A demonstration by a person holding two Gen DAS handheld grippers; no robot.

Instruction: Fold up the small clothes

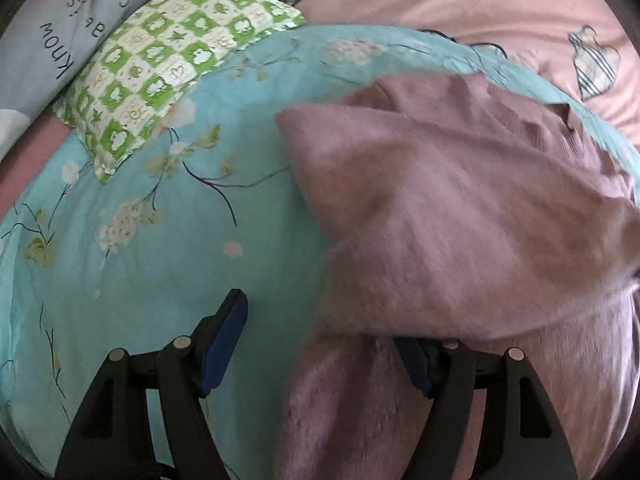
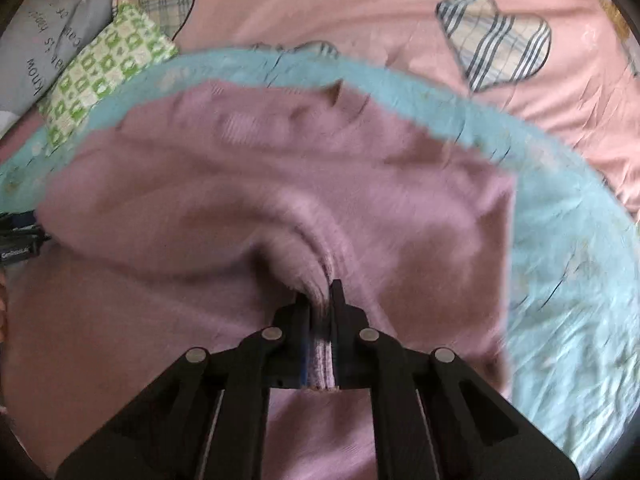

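The garment (image 2: 224, 200) is a plain dusty mauve-pink knit. It lies on a turquoise sheet (image 1: 152, 264) printed with white blossoms and thin dark stems. Toward the sheet's far left corner sits a pillow (image 1: 160, 80) checked in green and cream. Beside it a grey cushion (image 1: 60, 28) carries black lettering. Beyond the far edge, a pink quilt (image 2: 360, 12) bears plaid hearts outlined in black.
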